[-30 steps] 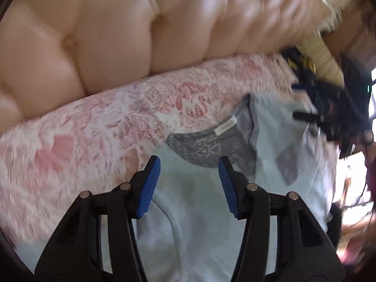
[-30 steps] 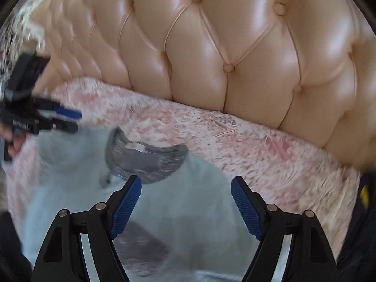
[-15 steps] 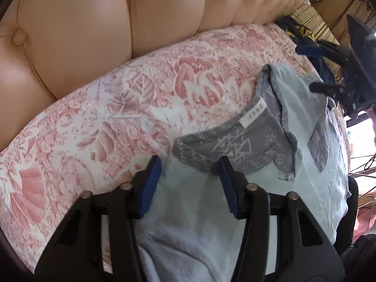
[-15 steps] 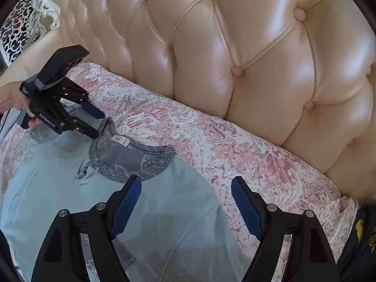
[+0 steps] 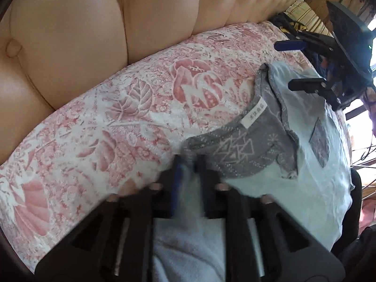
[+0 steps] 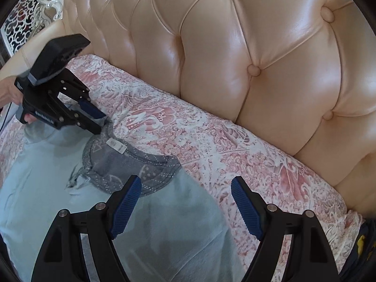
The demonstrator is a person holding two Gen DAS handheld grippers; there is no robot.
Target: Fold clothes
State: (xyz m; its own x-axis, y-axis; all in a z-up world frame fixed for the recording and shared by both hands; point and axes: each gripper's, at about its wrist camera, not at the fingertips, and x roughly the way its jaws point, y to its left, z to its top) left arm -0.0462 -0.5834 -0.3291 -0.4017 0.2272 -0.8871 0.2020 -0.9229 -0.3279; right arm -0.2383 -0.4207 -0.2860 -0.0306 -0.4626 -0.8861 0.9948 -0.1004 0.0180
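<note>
A light blue shirt [image 5: 317,178] with a grey patterned collar [image 5: 237,145] and white label lies flat on a pink floral sofa cover [image 5: 105,122]. My left gripper [image 5: 188,164] is shut on the shirt's shoulder beside the collar; it also shows in the right wrist view [image 6: 98,122], closed at the collar's left end. My right gripper [image 6: 185,202] is open over the other shoulder of the shirt [image 6: 164,230], right of the collar [image 6: 131,166]. It also shows in the left wrist view [image 5: 298,65], open.
The tufted peach leather sofa back [image 6: 235,58] rises right behind the cover [image 6: 235,150]. A dark garment with yellow marks [image 6: 362,244] lies at the sofa's right end. A grey chest pocket [image 5: 319,141] is on the shirt.
My left gripper has closed on the shirt's shoulder by the collar; it was open half a second ago. My right gripper stays open and has moved slightly closer to the shirt.
</note>
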